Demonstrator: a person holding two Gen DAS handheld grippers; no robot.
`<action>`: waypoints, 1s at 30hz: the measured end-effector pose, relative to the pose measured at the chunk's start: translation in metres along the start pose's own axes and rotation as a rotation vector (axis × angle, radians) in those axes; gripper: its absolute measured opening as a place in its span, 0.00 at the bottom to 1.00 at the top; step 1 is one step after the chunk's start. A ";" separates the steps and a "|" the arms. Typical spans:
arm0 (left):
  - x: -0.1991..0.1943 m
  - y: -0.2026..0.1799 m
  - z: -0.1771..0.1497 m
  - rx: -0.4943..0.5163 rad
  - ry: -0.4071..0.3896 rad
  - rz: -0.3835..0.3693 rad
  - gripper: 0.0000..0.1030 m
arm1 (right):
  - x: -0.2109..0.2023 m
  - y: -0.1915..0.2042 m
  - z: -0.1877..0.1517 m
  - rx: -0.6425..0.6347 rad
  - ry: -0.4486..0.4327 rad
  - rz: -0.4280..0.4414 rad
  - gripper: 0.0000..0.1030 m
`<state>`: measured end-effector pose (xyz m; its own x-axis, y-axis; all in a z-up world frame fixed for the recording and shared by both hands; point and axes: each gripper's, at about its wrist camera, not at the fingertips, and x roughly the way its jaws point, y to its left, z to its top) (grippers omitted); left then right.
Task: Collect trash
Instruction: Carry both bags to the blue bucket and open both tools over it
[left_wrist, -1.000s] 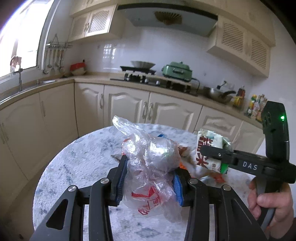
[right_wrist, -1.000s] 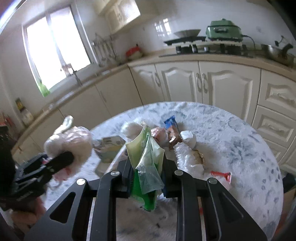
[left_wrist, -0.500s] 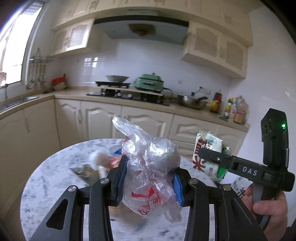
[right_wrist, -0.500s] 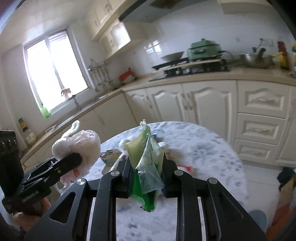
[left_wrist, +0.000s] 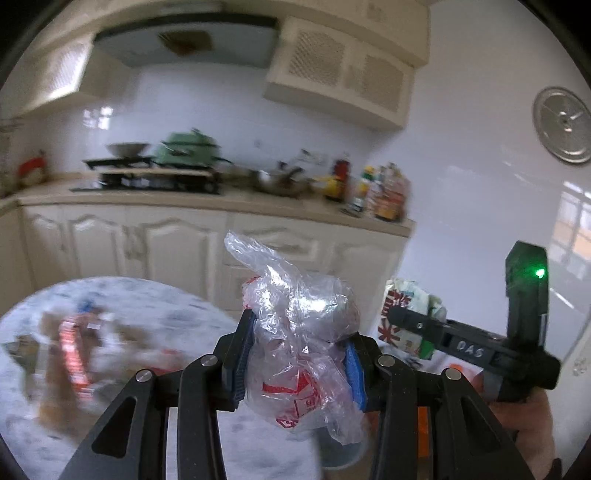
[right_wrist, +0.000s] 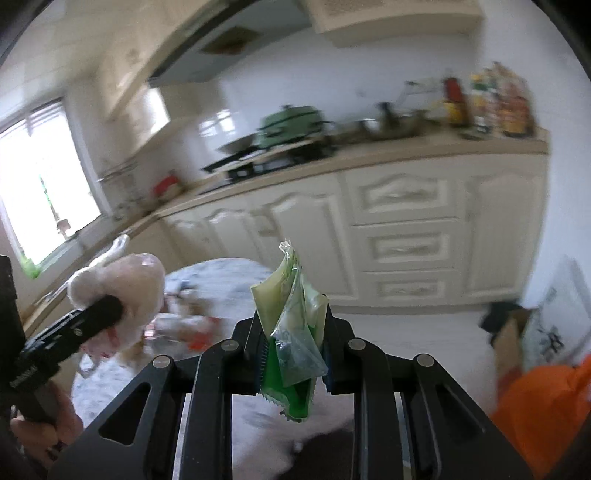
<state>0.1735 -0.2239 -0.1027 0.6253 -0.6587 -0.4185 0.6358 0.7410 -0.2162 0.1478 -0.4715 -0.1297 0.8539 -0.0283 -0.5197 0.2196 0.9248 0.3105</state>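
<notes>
My left gripper (left_wrist: 297, 360) is shut on a crumpled clear plastic bag with red print (left_wrist: 299, 343), held in the air past the right edge of the round marble table (left_wrist: 177, 314). My right gripper (right_wrist: 291, 343) is shut on a green and white snack wrapper (right_wrist: 291, 332). In the left wrist view the right gripper (left_wrist: 391, 317) holds that wrapper (left_wrist: 406, 306) at the right. In the right wrist view the left gripper (right_wrist: 110, 306) holds the bag (right_wrist: 125, 284) at the left. More wrappers (left_wrist: 74, 343) lie blurred on the table.
Cream kitchen cabinets (right_wrist: 402, 236) and a counter with a green pot (left_wrist: 188, 147), pans and bottles (left_wrist: 384, 188) run behind. An orange thing (right_wrist: 546, 410) and a brown carton (right_wrist: 509, 332) sit low at the right in the right wrist view, by a white wall.
Both grippers have swung right and away from the table, each still holding its trash. The table has slid to the left of both views; the orange thing has come into sight.
</notes>
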 end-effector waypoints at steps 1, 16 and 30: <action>0.012 -0.007 0.000 0.006 0.021 -0.024 0.38 | -0.004 -0.017 -0.003 0.020 0.004 -0.031 0.22; 0.196 -0.045 -0.002 0.044 0.305 -0.136 0.38 | 0.032 -0.167 -0.068 0.278 0.156 -0.156 0.22; 0.373 -0.065 -0.018 -0.003 0.572 -0.109 0.45 | 0.106 -0.247 -0.107 0.434 0.316 -0.165 0.26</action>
<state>0.3568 -0.5151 -0.2608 0.2121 -0.5566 -0.8032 0.6808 0.6738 -0.2871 0.1333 -0.6627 -0.3471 0.6231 0.0174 -0.7820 0.5697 0.6750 0.4689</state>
